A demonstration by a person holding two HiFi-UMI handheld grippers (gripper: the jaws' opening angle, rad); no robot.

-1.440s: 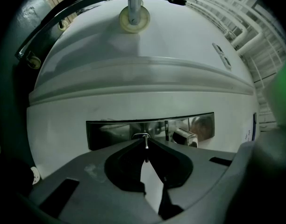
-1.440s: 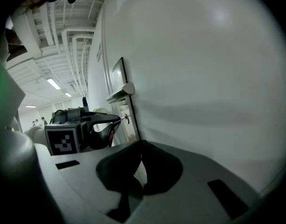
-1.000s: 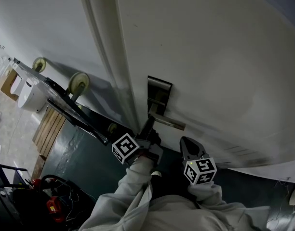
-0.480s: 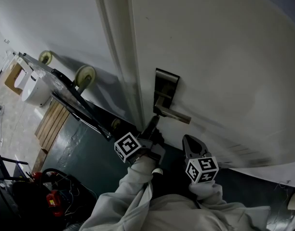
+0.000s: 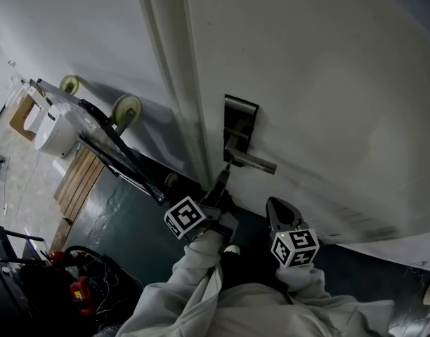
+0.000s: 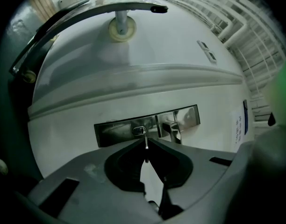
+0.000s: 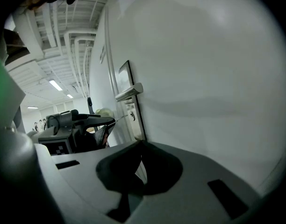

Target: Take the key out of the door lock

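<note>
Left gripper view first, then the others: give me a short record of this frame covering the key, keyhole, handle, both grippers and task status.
key: thin blade pinched at the left gripper's jaw tips, pointing at the keyhole
keyhole: in the metal lock plate, beside the lever handle
left gripper: shut on the key, close to the plate
right gripper: shut, empty, held off to the side by the white door
status: key tip is right at the keyhole; cannot tell whether it is fully out
</note>
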